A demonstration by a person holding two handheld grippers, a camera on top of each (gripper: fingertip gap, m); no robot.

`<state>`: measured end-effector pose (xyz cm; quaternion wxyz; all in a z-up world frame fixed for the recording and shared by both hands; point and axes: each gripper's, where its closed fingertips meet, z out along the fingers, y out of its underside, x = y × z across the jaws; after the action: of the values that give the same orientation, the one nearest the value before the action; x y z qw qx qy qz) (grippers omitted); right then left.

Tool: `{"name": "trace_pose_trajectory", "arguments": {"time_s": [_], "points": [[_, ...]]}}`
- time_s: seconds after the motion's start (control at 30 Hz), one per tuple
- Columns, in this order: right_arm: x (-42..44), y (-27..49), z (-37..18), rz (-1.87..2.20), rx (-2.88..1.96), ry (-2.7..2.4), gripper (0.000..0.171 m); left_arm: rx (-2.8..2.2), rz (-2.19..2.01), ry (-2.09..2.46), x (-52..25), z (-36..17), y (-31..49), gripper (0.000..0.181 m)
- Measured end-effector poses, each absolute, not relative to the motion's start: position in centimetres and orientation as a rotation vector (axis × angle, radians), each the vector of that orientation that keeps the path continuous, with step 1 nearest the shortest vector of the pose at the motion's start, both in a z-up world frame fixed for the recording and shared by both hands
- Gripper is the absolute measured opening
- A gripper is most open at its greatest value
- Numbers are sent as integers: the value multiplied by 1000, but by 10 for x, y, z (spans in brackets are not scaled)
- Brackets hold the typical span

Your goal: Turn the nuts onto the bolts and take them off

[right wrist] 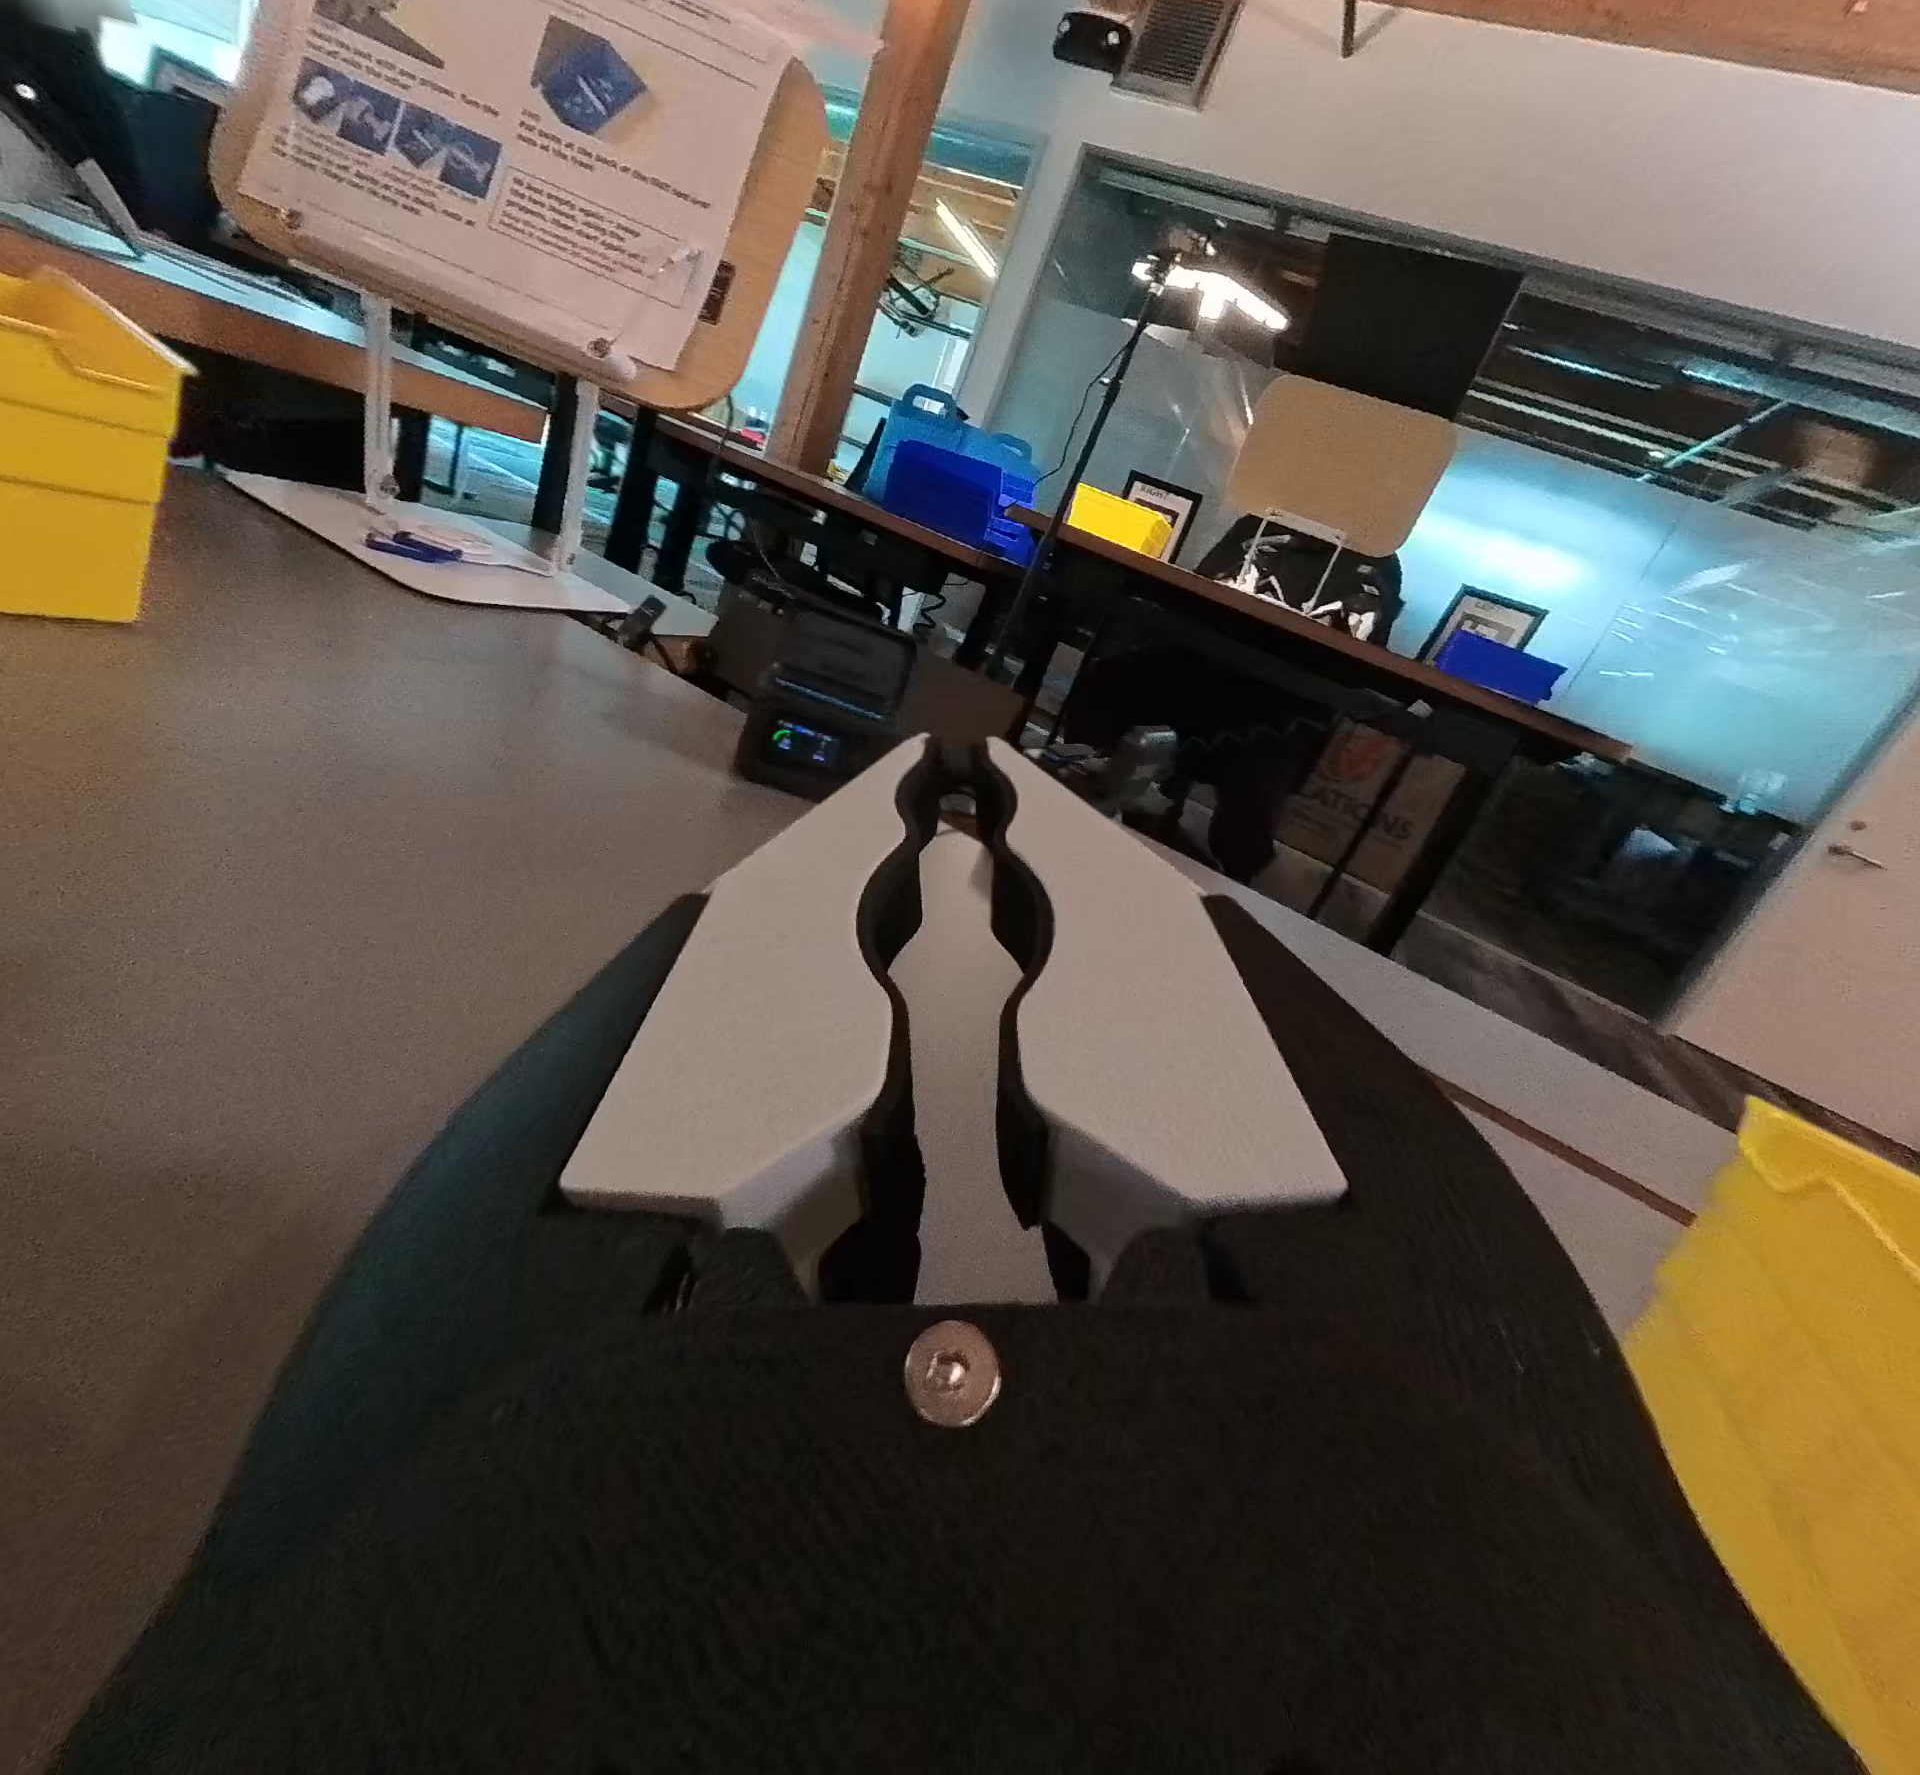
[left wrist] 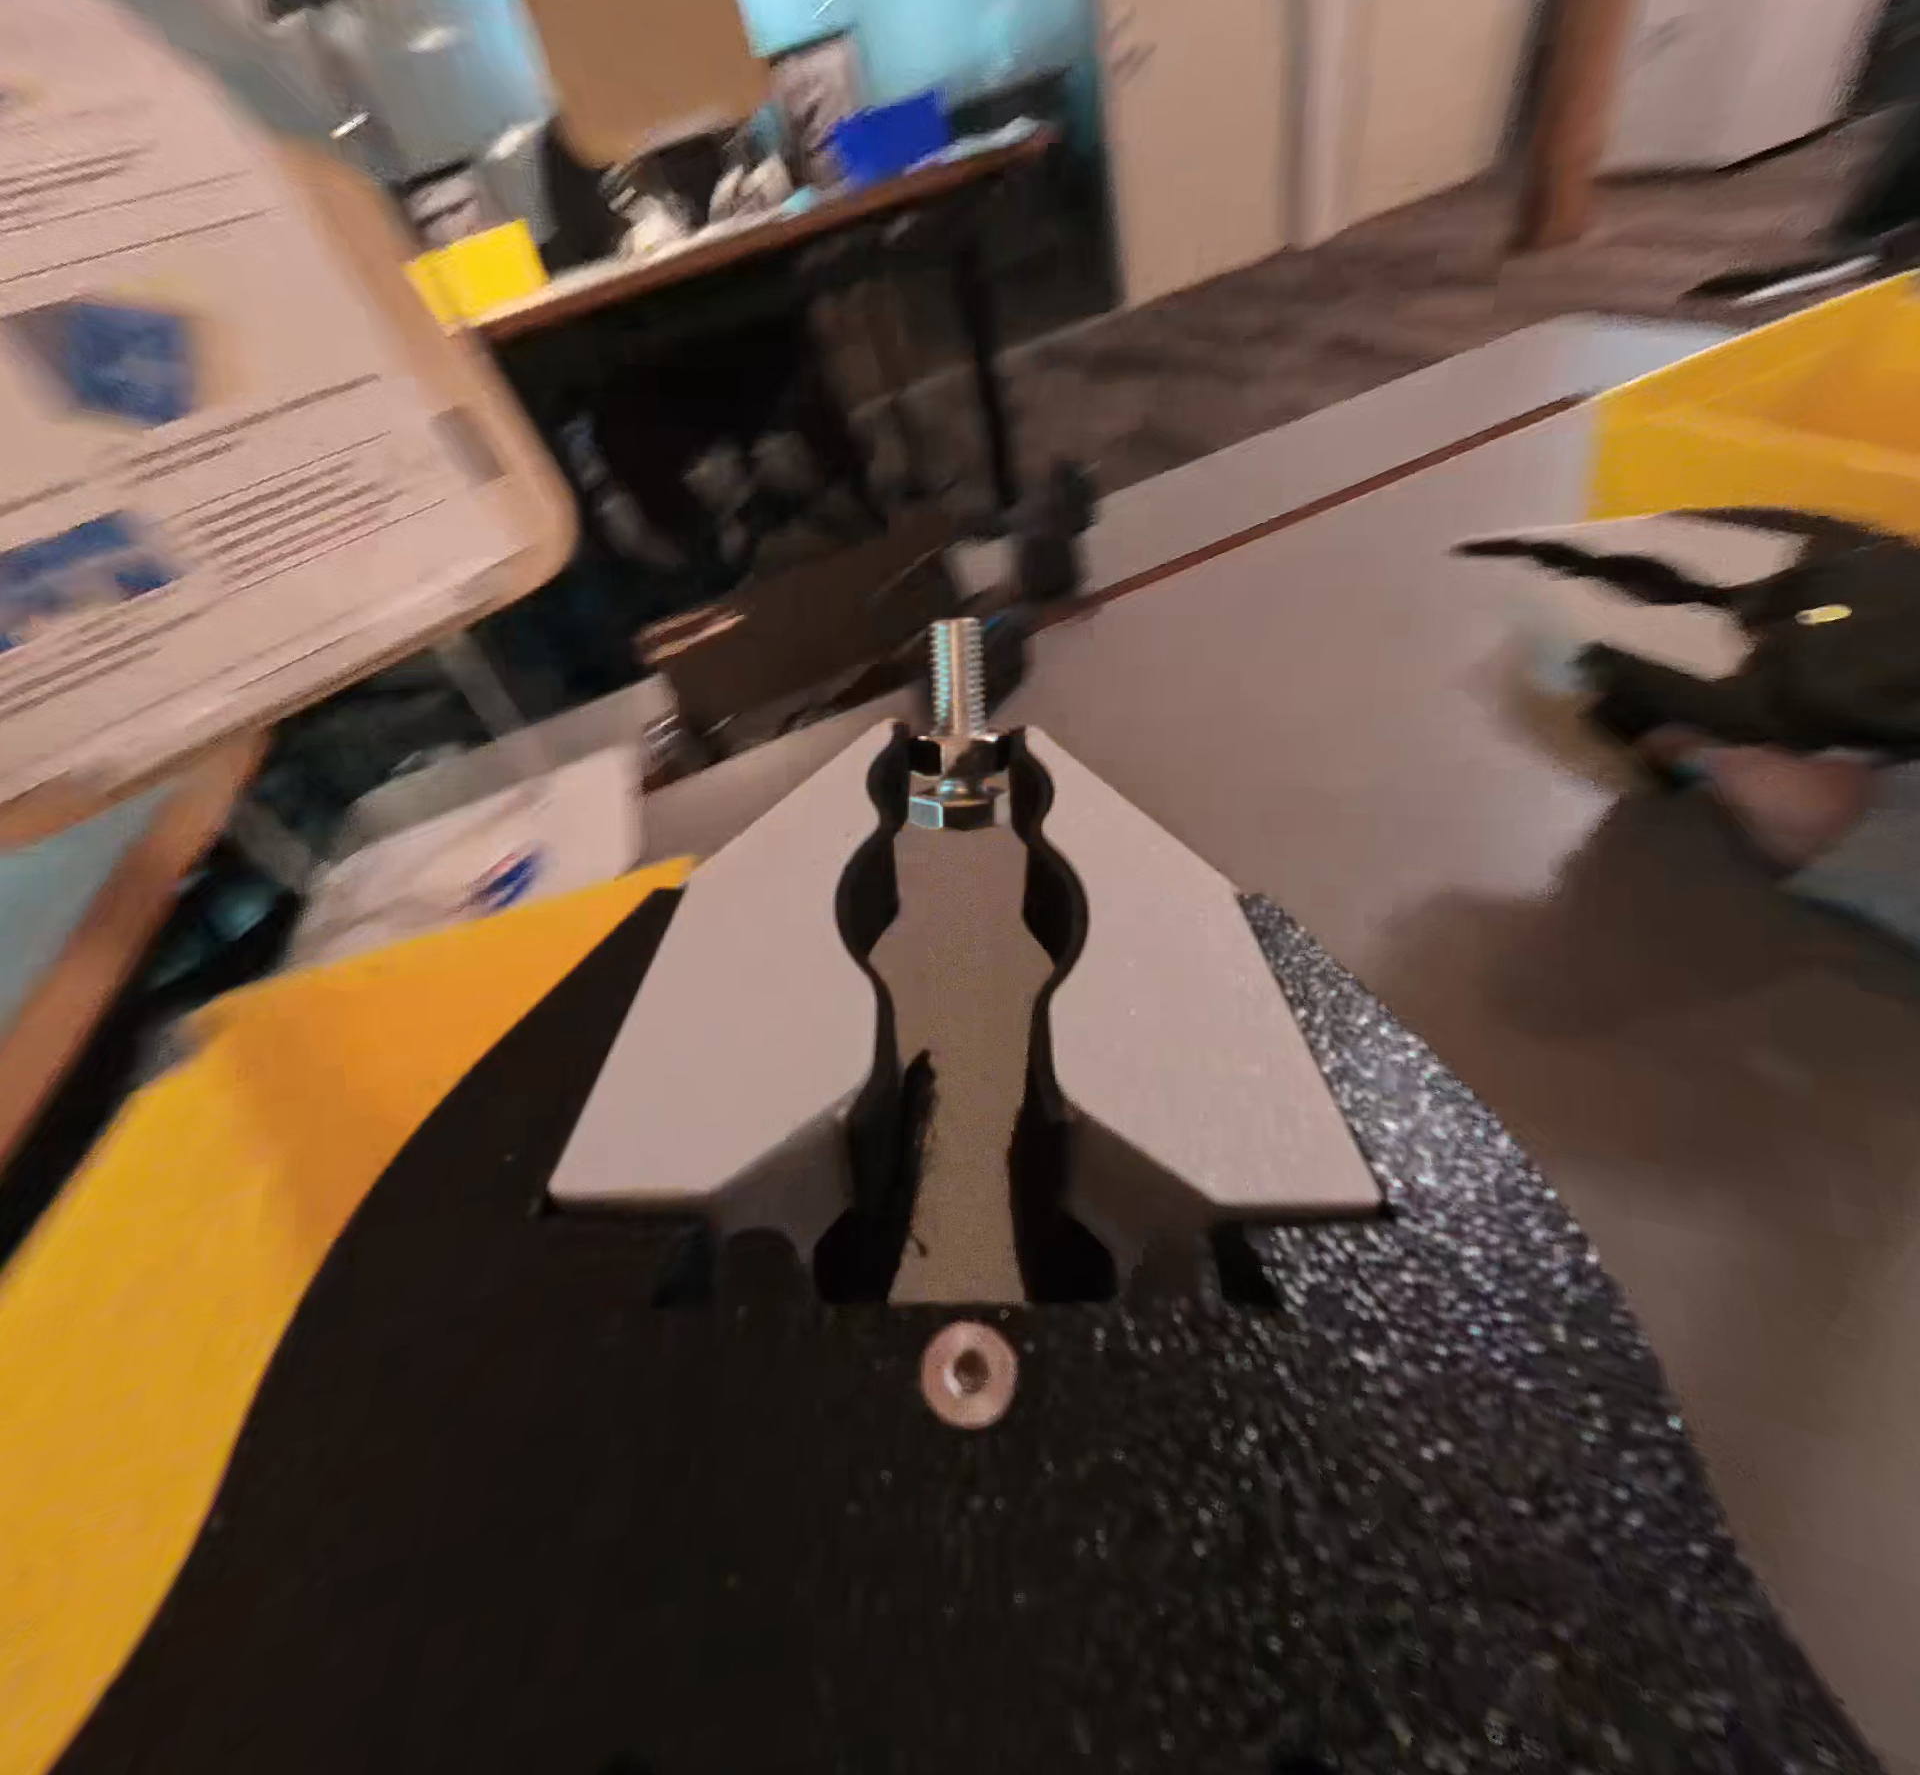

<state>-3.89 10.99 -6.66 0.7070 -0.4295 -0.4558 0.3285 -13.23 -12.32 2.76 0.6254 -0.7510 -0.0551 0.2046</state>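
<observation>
In the left wrist view my left gripper (left wrist: 956,751) is shut on a silver bolt (left wrist: 956,676). Its tips clamp a hex piece on the shank, and a second hex part (left wrist: 951,816) sits just behind, between the fingers. The threaded end sticks out past the tips. My right gripper (left wrist: 1766,655) shows blurred at the far right over the table. In the right wrist view my right gripper (right wrist: 956,769) has its tips nearly together on a small dark piece with a metal glint (right wrist: 961,803), apparently a nut; it is mostly hidden.
Both grippers are above a grey table (right wrist: 312,842). Yellow bins stand on it to the left (right wrist: 73,458) and right (right wrist: 1818,1413); they also show in the left wrist view (left wrist: 1766,437). An instruction board on a stand (right wrist: 520,146) rises at the far left. Tip to tip, the grippers are about 30 centimetres apart.
</observation>
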Motion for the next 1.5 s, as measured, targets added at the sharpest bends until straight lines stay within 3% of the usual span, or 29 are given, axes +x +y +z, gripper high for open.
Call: {"name": "trace_pose_trajectory", "arguments": {"time_s": [0.23, 0.43, 0.87, 1.2, 1.37, 1.5], "points": [[-31, 129, -59, 818, -981, -940, 6, -1560, 333, 153, -82, -30, 33, 17], [-37, 108, -57, 1158, -950, -1015, 11, -1512, 398, 396, -65, -81, 91, 17], [-51, 85, -84, 1640, -1247, -1234, 21, -1521, 528, 665, -59, -99, 92, 16], [-53, 81, -91, 1606, -1273, -1288, 8, -1517, 463, 734, -45, -103, 89, 17], [-51, 82, -92, 1563, -1236, -1320, 8, -1618, 332, 772, -44, -121, 87, 43], [-48, 80, -92, 1538, -1185, -1383, 8, -1612, 213, 775, -35, -121, 84, 32]]}}
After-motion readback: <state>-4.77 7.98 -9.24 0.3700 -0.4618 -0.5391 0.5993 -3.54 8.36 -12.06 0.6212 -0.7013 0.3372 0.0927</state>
